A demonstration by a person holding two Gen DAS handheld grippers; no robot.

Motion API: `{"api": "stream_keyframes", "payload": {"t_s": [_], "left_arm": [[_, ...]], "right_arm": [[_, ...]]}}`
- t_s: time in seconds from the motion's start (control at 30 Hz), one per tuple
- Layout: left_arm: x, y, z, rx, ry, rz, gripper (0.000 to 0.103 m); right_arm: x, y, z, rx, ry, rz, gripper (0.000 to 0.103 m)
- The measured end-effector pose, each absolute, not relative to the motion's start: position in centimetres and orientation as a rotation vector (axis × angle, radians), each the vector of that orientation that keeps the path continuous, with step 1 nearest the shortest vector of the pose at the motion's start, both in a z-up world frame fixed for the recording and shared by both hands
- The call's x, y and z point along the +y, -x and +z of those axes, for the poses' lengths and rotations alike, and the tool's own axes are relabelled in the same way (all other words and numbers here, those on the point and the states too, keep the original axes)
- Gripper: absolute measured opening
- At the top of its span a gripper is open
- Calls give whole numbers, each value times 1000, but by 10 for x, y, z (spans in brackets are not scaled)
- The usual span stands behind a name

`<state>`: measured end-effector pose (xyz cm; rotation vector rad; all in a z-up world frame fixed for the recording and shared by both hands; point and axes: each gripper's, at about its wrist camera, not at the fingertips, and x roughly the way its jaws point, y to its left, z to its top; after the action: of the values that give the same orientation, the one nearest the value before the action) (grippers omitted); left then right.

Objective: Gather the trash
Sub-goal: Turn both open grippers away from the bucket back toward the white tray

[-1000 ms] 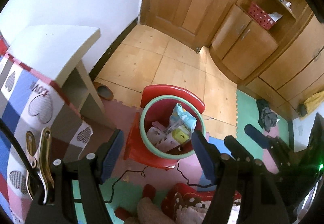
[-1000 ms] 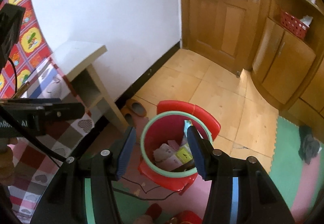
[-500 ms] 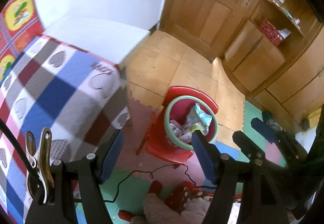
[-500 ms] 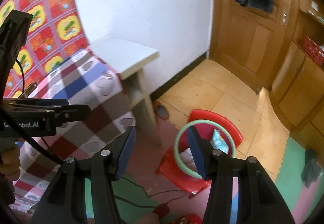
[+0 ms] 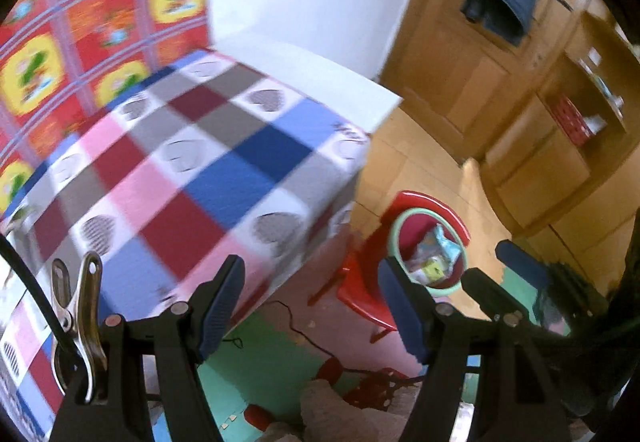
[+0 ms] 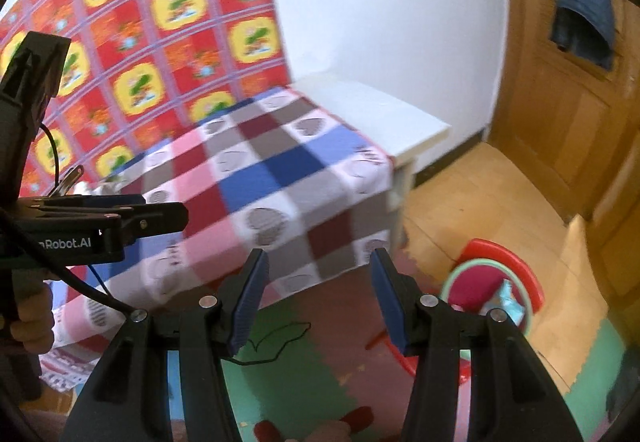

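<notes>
The trash bin, red with a green rim, stands on a red stool on the floor. A blue wrapper and other packets lie inside it. In the right wrist view the bin sits low at the right. My left gripper is open and empty, over the edge of a table under a checked cloth. My right gripper is open and empty too, aimed at the cloth's hanging edge. A small pale thing lies blurred at the table's far left.
A white shelf top adjoins the table by the wall. A black cable trails over coloured foam mats. A wooden door and cabinets stand to the right. A hand holds the left gripper.
Both views have swung left and upward, away from the bin. The bin slid from the centre to the lower right, and the checked table now fills the middle. Both grippers stayed open.
</notes>
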<state>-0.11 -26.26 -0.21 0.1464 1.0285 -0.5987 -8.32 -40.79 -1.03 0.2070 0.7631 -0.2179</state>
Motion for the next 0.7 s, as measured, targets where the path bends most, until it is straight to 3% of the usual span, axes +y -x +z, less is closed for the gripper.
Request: {"api": "stream_keyframes", "payload": {"t_s": [0.7], "left_arm": [[-19,7,15,991,62,-228,73]], "right_arm": [[-254,24,1,773,-137,40,54]]}}
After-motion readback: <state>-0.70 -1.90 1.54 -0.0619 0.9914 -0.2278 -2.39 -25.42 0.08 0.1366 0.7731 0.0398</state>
